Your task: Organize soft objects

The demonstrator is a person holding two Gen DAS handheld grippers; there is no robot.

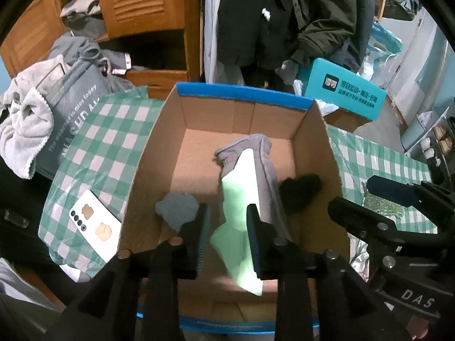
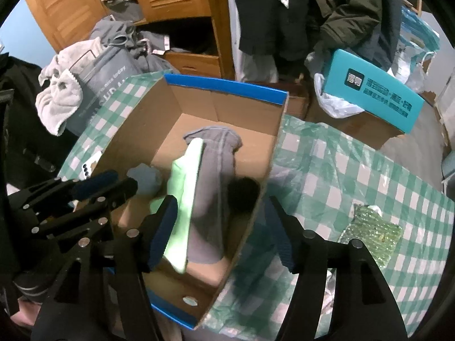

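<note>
Inside the cardboard box (image 1: 159, 153) we see 4 soft items: a grey sock (image 1: 264, 176), a pale green sock (image 1: 241, 199), a blue-grey bundle (image 1: 176, 207) and a black one (image 1: 301, 190). Both our left gripper (image 1: 226, 236) and right gripper (image 2: 224, 227) hang open, empty. Everything looks light and floppy; pinching mid-length seems best. Box walls crowd us; a phone (image 1: 95, 224) lies outside.

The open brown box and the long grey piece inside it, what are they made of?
The open brown box looks like matte cardboard: raw tan walls, visible folds, blue printed rim. The long grey piece seems a soft knit fabric, possibly a sock; it wrinkles and bunches at its end.
</note>
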